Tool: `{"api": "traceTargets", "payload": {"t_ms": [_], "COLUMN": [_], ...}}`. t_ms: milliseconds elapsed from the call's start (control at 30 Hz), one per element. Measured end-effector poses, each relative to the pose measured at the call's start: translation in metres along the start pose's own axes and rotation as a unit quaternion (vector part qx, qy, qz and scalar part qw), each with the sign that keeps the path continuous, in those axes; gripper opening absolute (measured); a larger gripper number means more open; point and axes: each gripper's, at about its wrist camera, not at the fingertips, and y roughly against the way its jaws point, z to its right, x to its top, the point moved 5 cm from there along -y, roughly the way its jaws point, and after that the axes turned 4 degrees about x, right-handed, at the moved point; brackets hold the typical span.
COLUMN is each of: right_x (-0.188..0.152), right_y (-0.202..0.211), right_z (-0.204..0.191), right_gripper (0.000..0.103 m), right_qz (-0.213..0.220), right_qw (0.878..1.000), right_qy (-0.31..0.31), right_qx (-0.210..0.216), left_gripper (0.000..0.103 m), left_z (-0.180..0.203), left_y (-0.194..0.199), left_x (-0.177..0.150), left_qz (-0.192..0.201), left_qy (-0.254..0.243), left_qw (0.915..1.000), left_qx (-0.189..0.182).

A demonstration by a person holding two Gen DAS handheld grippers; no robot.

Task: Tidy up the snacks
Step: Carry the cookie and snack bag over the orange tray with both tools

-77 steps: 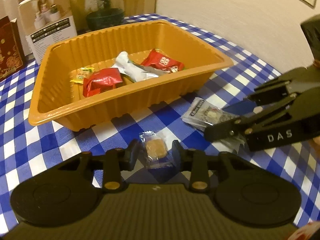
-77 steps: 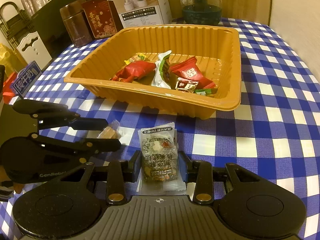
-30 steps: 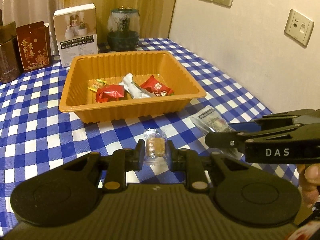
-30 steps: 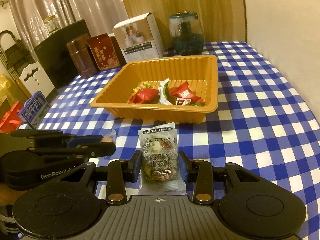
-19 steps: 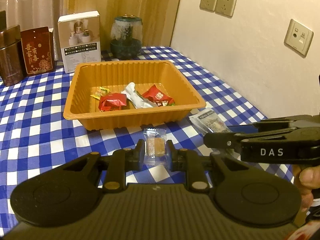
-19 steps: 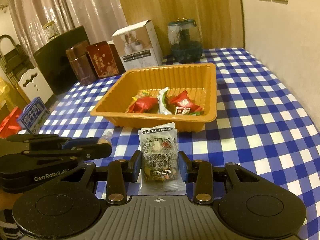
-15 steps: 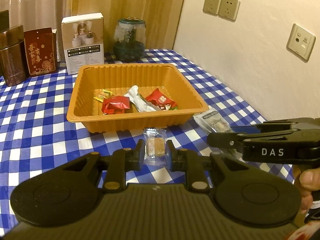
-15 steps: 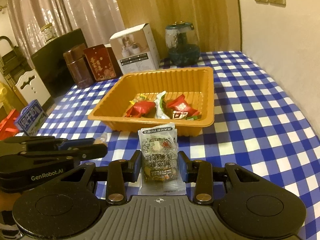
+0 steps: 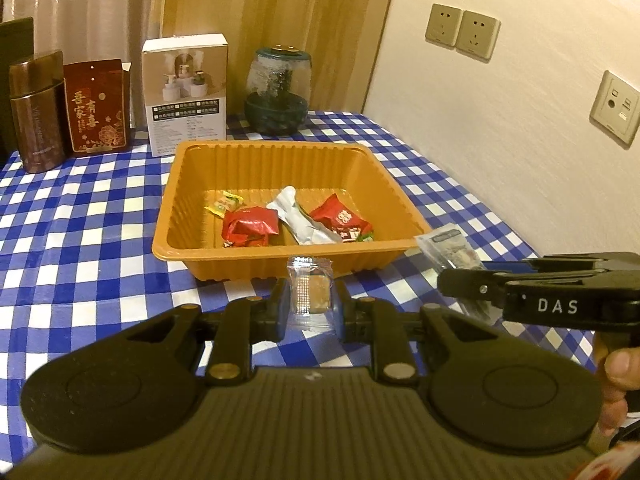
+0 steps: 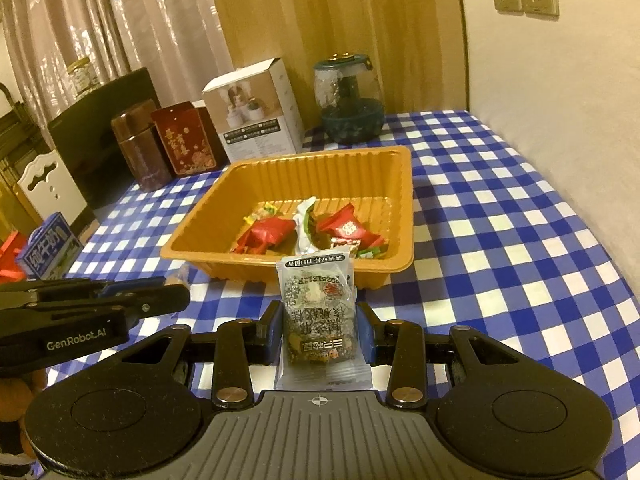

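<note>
Two hand-held black tongs hover side by side above a worktop [image 9: 80, 240] covered in a blue-and-white checked cloth. The left tongs [image 9: 310, 304] are clenched on a small clear plastic packet holding a square tan biscuit [image 9: 310, 294], lifted clear of the cloth. The right tongs [image 10: 320, 326] are clenched on a grey-and-black printed snack packet with a clear crimped edge [image 10: 319, 316], also held up off the cloth. In the left wrist view the right tongs appear at the right edge with that packet in their tips, and part of a hand [image 9: 616, 384] shows below them.

Just beyond both tongs sits a rectangular orange ribbed plastic tray [image 9: 256, 156]. Lying in it are a crumpled red foil wrapper [image 9: 248, 226], a white-and-silver wrapper [image 9: 296, 220], a red packet with white print [image 9: 340, 218] and a small yellow sweet [image 9: 224, 204].

Along the far edge of the worktop stand a brown canister [image 9: 36, 112], a dark red box with gold lettering [image 9: 96, 108], a white carton with a printed photo [image 9: 186, 92] and a glass jar on a dark green base [image 9: 278, 88].
</note>
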Motion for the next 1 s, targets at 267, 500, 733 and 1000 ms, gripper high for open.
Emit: {"api": "traceTargets", "payload": {"t_ms": [267, 500, 733, 1000], "right_x": [0.009, 0.019, 0.027, 0.038], "right_y": [-0.005, -0.009, -0.013, -0.02], "right_z": [0.004, 0.006, 0.009, 0.014], "right_gripper": [0.039, 0.039, 0.039, 0.039], "right_qz": [0.009, 0.019, 0.026, 0.037], "right_qw": [1.0, 1.0, 0.999, 0.999], "right_qy": [-0.008, -0.013, -0.014, -0.017], "right_qx": [-0.005, -0.008, -0.013, -0.019], "left_gripper": [0.02, 0.019, 0.019, 0.019], "left_z": [-0.008, -0.016, -0.019, -0.022], "left_y": [-0.003, -0.005, -0.01, -0.023], "left_x": [0.012, 0.023, 0.033, 0.045], "left_qz": [0.013, 0.026, 0.033, 0.036], "left_qy": [0.009, 0.016, 0.017, 0.018], "left_qw": [0.9998, 0.9994, 0.9992, 0.999], "left_qx": [0.01, 0.016, 0.017, 0.018]}}
